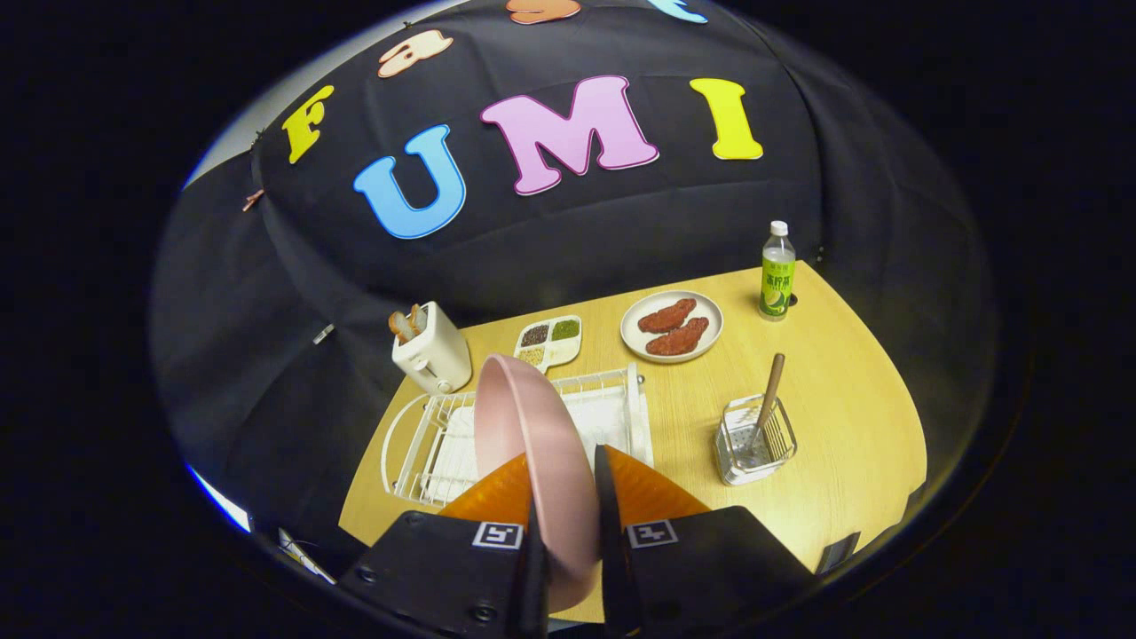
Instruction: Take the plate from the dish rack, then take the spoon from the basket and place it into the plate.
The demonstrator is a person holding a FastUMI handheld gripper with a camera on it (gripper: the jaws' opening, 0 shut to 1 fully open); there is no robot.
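Now gripper (566, 497), lower centre, clamps pink plate (524, 426) on edge above dish rack (417, 444). Advice: set it flat on open table (852, 417). Spoon (770, 390) waits in basket (756, 444), right of centre.

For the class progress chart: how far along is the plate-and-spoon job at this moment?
Done: the pink plate is out of the dish rack, held on edge above it. In hand: the hand-held gripper has both fingers closed on the plate's rim. Left: set the plate down on the table, then take the spoon, which stands in the basket beyond the fingers, and place it in the plate.
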